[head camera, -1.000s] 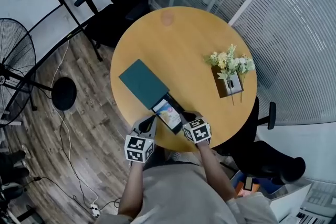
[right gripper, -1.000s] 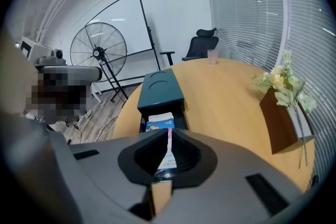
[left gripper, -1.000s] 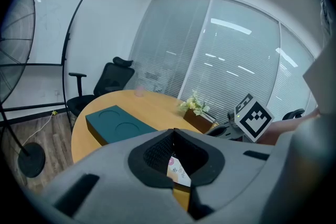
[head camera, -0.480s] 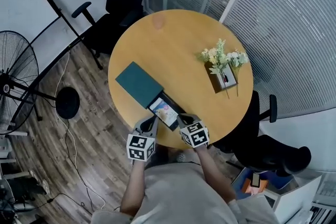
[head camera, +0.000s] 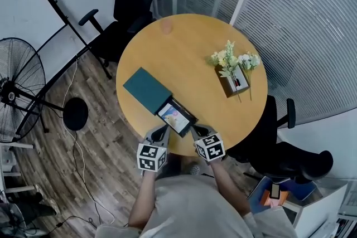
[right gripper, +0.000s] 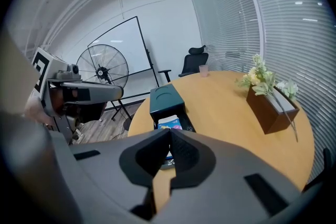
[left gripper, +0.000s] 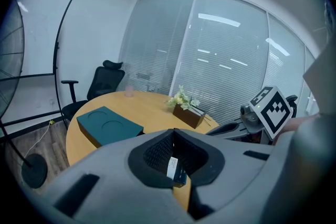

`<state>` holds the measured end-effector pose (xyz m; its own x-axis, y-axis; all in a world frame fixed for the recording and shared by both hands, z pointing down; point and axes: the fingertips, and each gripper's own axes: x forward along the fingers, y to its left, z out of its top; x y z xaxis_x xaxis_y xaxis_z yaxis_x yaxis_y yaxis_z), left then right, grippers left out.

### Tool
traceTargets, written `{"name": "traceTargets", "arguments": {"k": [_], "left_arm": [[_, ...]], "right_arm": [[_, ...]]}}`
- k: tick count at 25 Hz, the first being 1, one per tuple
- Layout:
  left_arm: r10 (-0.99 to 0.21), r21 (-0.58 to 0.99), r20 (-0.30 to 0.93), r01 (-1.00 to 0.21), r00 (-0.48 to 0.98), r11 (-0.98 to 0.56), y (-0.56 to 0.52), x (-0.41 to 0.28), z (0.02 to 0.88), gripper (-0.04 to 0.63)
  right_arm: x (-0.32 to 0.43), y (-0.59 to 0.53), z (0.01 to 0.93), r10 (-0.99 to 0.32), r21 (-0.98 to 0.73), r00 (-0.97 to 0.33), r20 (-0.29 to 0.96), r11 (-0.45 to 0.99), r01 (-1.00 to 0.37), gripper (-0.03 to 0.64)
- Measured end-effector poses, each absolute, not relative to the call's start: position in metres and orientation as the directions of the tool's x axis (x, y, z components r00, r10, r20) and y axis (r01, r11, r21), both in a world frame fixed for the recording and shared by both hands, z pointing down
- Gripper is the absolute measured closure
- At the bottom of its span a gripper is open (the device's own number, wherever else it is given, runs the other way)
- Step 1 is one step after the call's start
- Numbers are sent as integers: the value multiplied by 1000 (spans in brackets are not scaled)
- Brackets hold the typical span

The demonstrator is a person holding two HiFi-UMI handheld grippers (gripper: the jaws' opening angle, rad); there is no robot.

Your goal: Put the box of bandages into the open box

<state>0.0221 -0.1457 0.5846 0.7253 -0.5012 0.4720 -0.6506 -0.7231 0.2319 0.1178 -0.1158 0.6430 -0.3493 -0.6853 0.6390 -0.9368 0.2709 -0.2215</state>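
Placed, by look of it: box of bandages [head camera: 173, 116], flat inside open box [head camera: 189, 119] at near edge of table [head camera: 195, 47]. Left gripper [head camera: 161, 129], right gripper [head camera: 196, 130]: pinched together, empty, just off that edge. Pull straight back; avoid nudging open box toward edge.

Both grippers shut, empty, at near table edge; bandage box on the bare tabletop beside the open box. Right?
No. The bandage box lies inside the pulled-out tray of the open box, not on the tabletop; the head view shows it. The left gripper and right gripper are shut and empty at the near edge.
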Motion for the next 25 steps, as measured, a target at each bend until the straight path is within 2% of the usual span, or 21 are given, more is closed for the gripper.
{"name": "traceTargets", "arguments": {"k": [13,25], "left_arm": [[-517,215,484,-668,707,-712,-127,14,586,584],[-522,224,480,-673,705,-705,-126,15,587,584]], "right_arm": [[110,-108,640,-700,-242,-381,604,295,-924,620],[98,-99,644,-671,-220,-403,622,345,-913,620]]}}
